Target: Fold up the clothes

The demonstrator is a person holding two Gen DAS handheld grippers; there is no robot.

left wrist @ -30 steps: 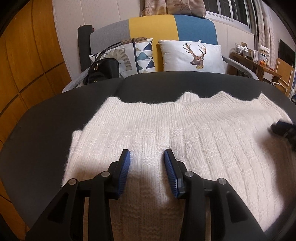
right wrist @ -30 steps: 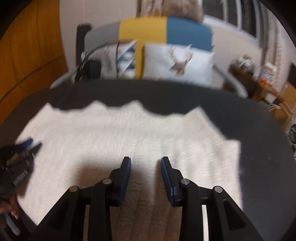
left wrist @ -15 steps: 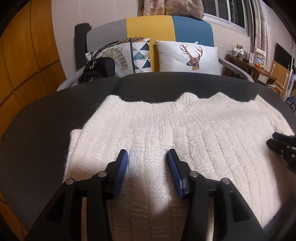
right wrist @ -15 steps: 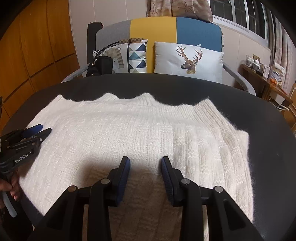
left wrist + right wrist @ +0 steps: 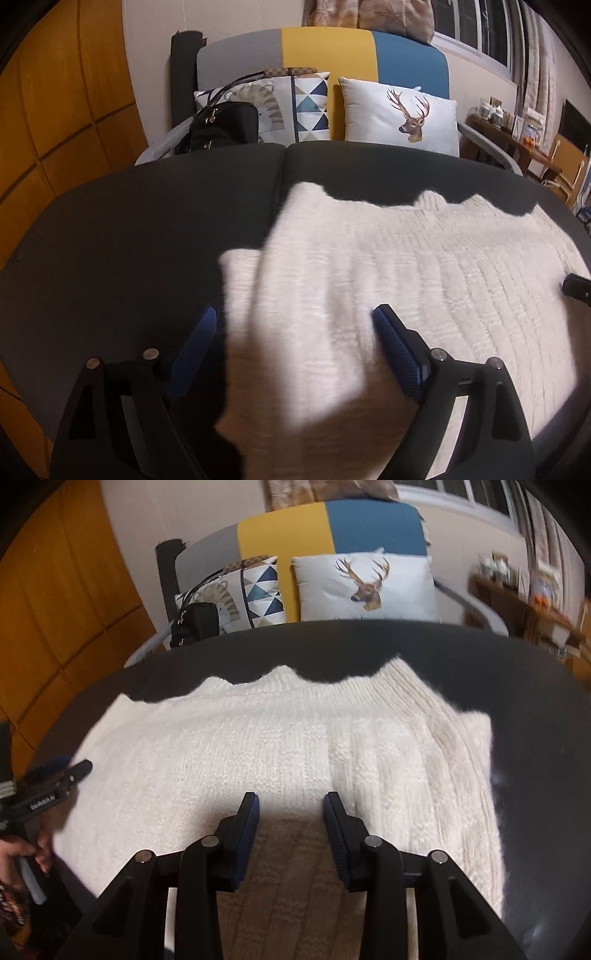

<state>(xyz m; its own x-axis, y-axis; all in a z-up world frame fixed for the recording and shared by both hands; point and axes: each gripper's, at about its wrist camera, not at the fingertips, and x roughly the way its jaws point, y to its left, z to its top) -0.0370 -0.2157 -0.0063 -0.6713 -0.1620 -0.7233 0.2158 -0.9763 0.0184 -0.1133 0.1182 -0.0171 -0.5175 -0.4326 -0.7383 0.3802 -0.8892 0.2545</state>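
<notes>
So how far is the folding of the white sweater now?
Early stage. Done: the sweater lies spread on the dark surface, and its side parts look tucked under. In hand: the left gripper has its jaws wide open over the sweater's left edge; the right gripper hovers open above the middle. Left: grasping and the main folds.

One sweater (image 5: 288, 746) — two pillows (image 5: 400, 114) — one handbag (image 5: 225, 127).

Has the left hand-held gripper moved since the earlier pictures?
Yes. The left hand-held gripper shifted left: it now straddles the sweater's left edge, and its jaws stand wider.
</notes>
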